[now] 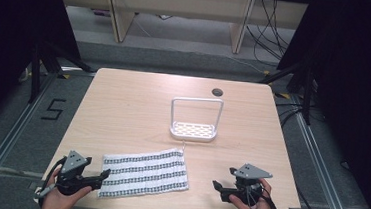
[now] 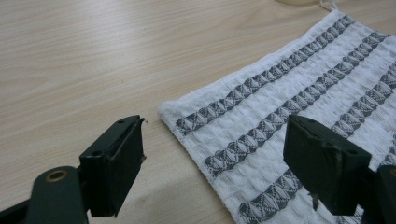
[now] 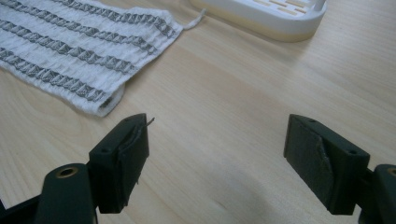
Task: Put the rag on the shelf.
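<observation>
The left claw (image 1: 101, 174) rests low over the near left part of the light wooden table (image 1: 133, 100), its jaws spread wide apart and holding nothing. Just ahead of it lies the white woven cloth with dark grey patterned stripes (image 1: 144, 173), flat on the table; in the left gripper view the cloth's (image 2: 289, 102) near corner sits between the two jaws, with one jaw over bare wood and the other above the cloth's striped surface.

The right claw (image 1: 217, 186) hovers over the near right part of the table, jaws likewise wide apart and empty. The cloth (image 3: 79, 51) lies off to its left and ahead, its short edge clear of the jaws. Farther ahead of the right claw stands the white plastic slotted tray with a tall wire hoop handle (image 1: 194, 131), just beyond the cloth's far corner, where a loose thread points toward it.
</observation>
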`<state>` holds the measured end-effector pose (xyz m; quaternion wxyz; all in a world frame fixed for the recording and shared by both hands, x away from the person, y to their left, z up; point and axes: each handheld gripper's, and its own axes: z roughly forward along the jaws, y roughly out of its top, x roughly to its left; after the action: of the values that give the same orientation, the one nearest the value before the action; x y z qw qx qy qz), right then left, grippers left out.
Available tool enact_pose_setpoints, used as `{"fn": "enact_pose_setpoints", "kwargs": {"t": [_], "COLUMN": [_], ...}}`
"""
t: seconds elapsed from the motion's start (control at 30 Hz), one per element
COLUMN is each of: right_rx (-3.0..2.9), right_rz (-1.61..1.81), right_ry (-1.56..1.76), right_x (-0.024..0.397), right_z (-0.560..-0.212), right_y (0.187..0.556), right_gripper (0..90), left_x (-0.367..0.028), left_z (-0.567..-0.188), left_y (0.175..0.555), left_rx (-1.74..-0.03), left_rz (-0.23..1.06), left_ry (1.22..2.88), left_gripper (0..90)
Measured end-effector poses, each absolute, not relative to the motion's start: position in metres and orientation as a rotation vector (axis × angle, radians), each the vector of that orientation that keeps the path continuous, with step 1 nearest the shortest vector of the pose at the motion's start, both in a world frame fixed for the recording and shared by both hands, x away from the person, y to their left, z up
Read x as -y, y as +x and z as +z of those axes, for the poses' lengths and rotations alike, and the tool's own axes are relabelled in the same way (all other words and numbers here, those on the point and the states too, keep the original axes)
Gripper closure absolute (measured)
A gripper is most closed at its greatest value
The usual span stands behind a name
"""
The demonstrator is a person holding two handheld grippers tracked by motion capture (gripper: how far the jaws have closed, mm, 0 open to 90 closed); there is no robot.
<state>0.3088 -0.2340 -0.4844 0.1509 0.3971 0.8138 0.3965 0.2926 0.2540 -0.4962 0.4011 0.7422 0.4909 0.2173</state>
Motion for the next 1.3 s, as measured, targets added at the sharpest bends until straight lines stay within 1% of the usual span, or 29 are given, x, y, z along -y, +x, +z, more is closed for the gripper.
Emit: {"fn": "enact_pose_setpoints", "kwargs": {"t": [0.5,0.67,0.8,0.97,1.13,1.3], "right_rx": [-2.348,-2.363,-2.381,-2.400,-2.428,-2.445], "right_rz": [1.143,1.157,1.183,1.182,1.186,1.185], "right_ry": [1.078,1.050,1.034,0.973,0.945,0.910], "right_x": [0.227,0.221,0.215,0.207,0.197,0.187], "right_z": [-0.483,-0.482,-0.481,-0.479,-0.478,-0.479], "right_y": [0.307,0.305,0.304,0.302,0.298,0.297], "right_gripper": [23.7,25.7,26.8,31.0,33.0,34.7], "left_x": [-0.254,-0.250,-0.242,-0.226,-0.207,-0.187], "left_z": [-0.494,-0.490,-0.484,-0.478,-0.474,-0.471], "left_y": [0.293,0.295,0.299,0.308,0.321,0.336], "left_rx": [-1.231,-1.208,-1.169,-1.113,-1.052,-1.001], "left_rz": [0.546,0.529,0.511,0.499,0.455,0.388], "left_ry": [1.869,1.873,1.880,1.916,1.984,2.003], "left_gripper": [20.1,20.1,20.1,20.7,21.9,23.4]}}
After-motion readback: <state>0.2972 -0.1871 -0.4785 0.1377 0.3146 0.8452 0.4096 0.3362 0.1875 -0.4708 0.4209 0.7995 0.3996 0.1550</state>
